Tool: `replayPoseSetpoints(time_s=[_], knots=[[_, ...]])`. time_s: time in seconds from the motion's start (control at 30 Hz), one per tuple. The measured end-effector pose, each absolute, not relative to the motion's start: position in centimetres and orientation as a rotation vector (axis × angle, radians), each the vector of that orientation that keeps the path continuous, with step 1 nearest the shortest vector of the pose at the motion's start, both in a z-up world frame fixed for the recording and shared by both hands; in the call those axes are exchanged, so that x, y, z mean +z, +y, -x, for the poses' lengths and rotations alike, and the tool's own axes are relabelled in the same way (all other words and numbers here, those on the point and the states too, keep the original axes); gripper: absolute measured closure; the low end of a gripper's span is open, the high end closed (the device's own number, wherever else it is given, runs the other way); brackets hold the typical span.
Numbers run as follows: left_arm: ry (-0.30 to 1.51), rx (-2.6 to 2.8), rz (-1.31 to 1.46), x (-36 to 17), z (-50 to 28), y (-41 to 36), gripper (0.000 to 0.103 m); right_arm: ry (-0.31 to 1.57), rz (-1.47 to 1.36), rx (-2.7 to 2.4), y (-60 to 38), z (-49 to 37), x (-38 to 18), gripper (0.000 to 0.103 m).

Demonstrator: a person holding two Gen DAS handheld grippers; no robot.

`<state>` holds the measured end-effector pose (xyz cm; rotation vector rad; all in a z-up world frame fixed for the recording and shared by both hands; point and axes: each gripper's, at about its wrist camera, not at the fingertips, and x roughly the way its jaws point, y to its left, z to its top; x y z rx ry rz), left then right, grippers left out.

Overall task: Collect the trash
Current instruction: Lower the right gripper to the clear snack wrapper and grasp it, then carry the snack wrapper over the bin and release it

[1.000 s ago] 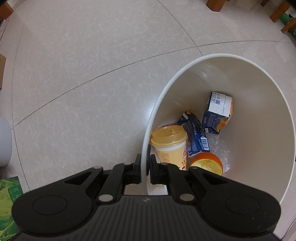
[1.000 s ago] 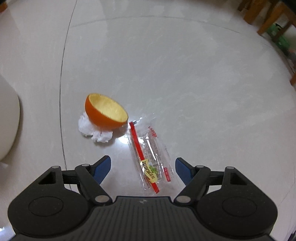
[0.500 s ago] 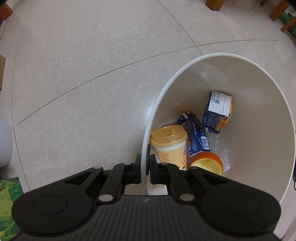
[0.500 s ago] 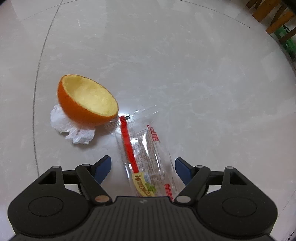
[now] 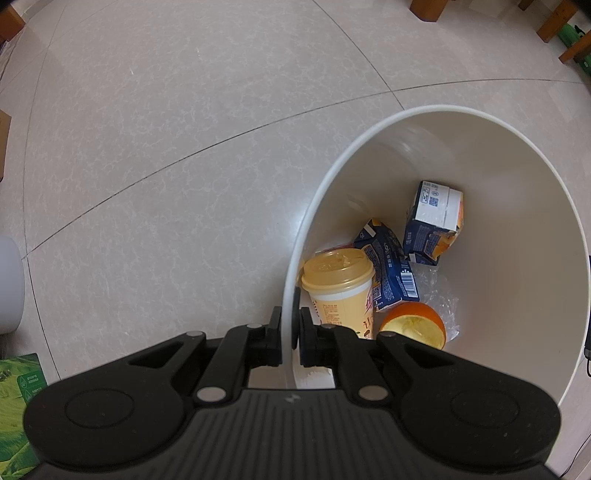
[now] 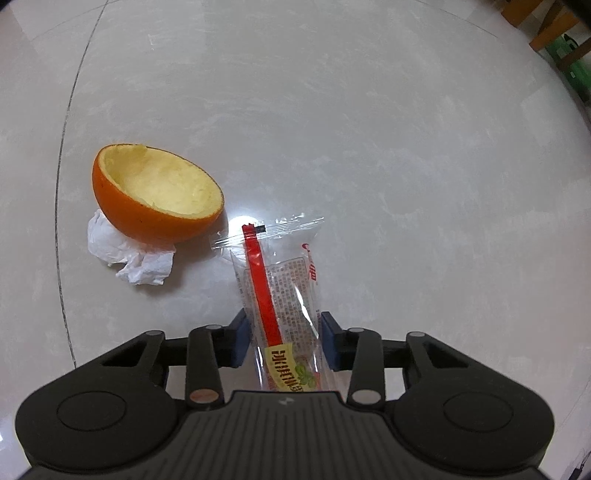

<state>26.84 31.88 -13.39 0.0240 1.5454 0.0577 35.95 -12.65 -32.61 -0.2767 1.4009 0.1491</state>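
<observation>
Left wrist view: left gripper (image 5: pixel 287 332) pointing down, jaws clamped tight on the rim of a white bin (image 5: pixel 535 258), one finger outside the wall, one inside. In the bin: a yellow-lidded cup (image 5: pixel 338 284) upright near the gripped rim, two dark blue cartons (image 5: pixel 391 266) (image 5: pixel 434 221) beyond it, an orange half (image 5: pixel 413 328) beside the cup, some clear plastic (image 5: pixel 443 299) underneath. All around, pale floor tile (image 5: pixel 166 147); a green box (image 5: pixel 18 406) at the lower left edge; wooden furniture legs (image 5: pixel 426 5) along the top.

Right wrist view: right gripper (image 6: pixel 284 339) low over the floor, jaws just closing in, now narrow, blue pads (image 6: pixel 242 341) at both long edges of a clear wrapper (image 6: pixel 280 295) with a red strip. Pads touching or just shy of the film; hard to say whether squeezing yet. Wrapper flat on the tile, far end sticking out ahead of the fingers. Just left of that end, a hollowed orange peel (image 6: pixel 159 195), tilted open side up, resting on a crumpled white tissue (image 6: pixel 129 254).
</observation>
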Motion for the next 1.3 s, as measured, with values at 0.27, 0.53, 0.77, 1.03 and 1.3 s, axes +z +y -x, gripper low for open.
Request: replayPoseSetpoints(time_s=[0.27,0.53,0.77,1.03,1.3], knots=[[1.544,0.06,-0.026,-13.4,-26.8,31.8,0.098,1.419,0.26,0.128,-12.2,-36.4,-30.3,0.064],[1.544,0.063,-0.026,-13.4,-26.8,31.8,0.098,1.375,0.244,0.19,-11.0,-35.5,-23.9,0.064],[1.542,0.065,-0.034,-13.5,-26.8,31.8,0.097,1.295,0.192,0.277,-8.2,-34.7,-15.2,0.064],[1.542,0.071,-0.032,-13.5,-26.8,31.7,0.097,1.157,0.2,0.491,-1.9,-32.7,-4.6,0.064],[1.54,0.073,-0.033,-13.5,-26.8,31.7,0.097,1.078,0.208,0.682,5.8,-31.1,1.0,0.064]])
